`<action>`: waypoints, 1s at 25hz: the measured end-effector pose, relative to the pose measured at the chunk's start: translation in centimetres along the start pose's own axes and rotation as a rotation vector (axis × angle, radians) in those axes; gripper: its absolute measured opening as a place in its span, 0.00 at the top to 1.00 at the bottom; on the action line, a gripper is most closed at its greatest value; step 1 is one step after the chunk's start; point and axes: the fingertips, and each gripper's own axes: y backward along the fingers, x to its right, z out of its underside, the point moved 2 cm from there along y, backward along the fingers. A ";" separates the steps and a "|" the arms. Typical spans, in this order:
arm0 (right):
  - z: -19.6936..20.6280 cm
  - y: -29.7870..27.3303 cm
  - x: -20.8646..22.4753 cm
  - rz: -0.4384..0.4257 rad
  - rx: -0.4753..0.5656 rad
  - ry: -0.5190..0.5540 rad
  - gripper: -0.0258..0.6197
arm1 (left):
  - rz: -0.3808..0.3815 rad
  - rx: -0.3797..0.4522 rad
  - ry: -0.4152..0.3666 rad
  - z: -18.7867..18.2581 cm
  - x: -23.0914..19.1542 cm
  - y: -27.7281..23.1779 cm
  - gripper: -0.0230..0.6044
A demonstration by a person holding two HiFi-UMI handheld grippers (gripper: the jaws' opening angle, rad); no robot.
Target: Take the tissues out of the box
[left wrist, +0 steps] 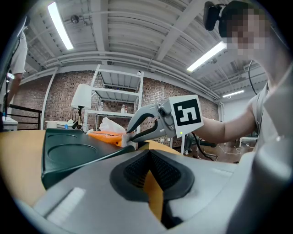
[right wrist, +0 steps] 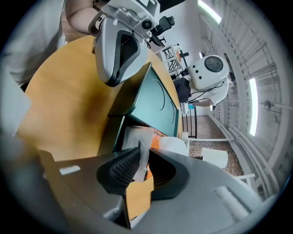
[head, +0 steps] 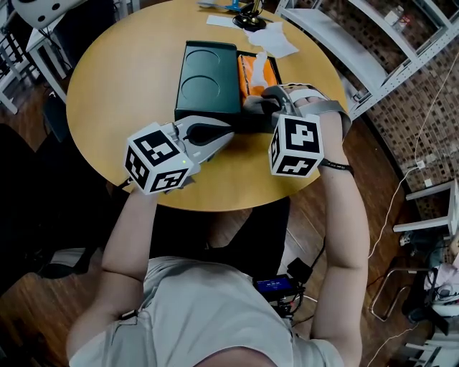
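A dark green box (head: 208, 79) lies open on the round wooden table (head: 122, 79), its lid flat to the left. An orange tissue pack (head: 257, 74) fills the right half. My right gripper (head: 259, 102) reaches over the box's near end and is shut on a white tissue (right wrist: 137, 137) that rises from the pack (right wrist: 158, 133) between its pads. In the left gripper view the same gripper (left wrist: 126, 137) pinches the tissue (left wrist: 122, 143) at the box's edge. My left gripper (head: 228, 134) hovers low by the box's near side, shut and with nothing in it.
Loose white tissues (head: 271, 37) and a black object (head: 249, 20) lie at the table's far edge. Metal shelving (head: 373, 43) stands to the right. A white round-headed machine (right wrist: 208, 75) stands beyond the table.
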 end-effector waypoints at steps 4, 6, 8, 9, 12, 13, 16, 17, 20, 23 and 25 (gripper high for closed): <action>0.1 1.7 1.6 0.077 -0.004 0.012 0.87 | 0.001 0.002 0.000 0.0 -0.1 0.0 0.96; 0.2 2.5 2.3 0.120 0.000 0.013 0.88 | 0.001 0.003 0.001 0.0 -0.1 0.1 0.96; 0.4 3.3 2.9 0.154 0.006 0.008 0.88 | 0.001 0.002 0.001 0.0 -0.1 0.0 0.96; 0.5 3.6 3.1 0.166 0.008 0.007 0.89 | 0.001 0.001 0.000 0.0 -0.1 0.0 0.96; 0.9 3.9 3.5 0.196 0.005 0.013 0.89 | -0.001 0.000 0.002 -0.1 0.0 -0.1 0.96; 1.0 4.0 3.6 0.210 0.002 0.015 0.90 | -0.001 0.001 0.002 -0.1 0.0 -0.2 0.96; 1.1 4.6 4.3 0.264 -0.004 0.011 0.90 | 0.000 0.003 0.001 0.0 -0.1 -0.1 0.96; 1.2 5.0 4.7 0.284 -0.006 0.008 0.90 | 0.000 0.003 0.000 0.0 0.0 -0.1 0.96; 2.0 6.4 6.0 0.346 -0.014 -0.015 0.90 | 0.000 0.003 0.000 0.0 0.1 0.0 0.96; 3.8 7.4 7.5 0.398 -0.034 -0.058 0.90 | 0.000 0.001 0.001 0.0 0.0 0.1 0.96; 5.8 7.7 8.1 0.421 -0.069 -0.084 0.90 | 0.001 0.001 0.001 -0.1 0.1 0.1 0.96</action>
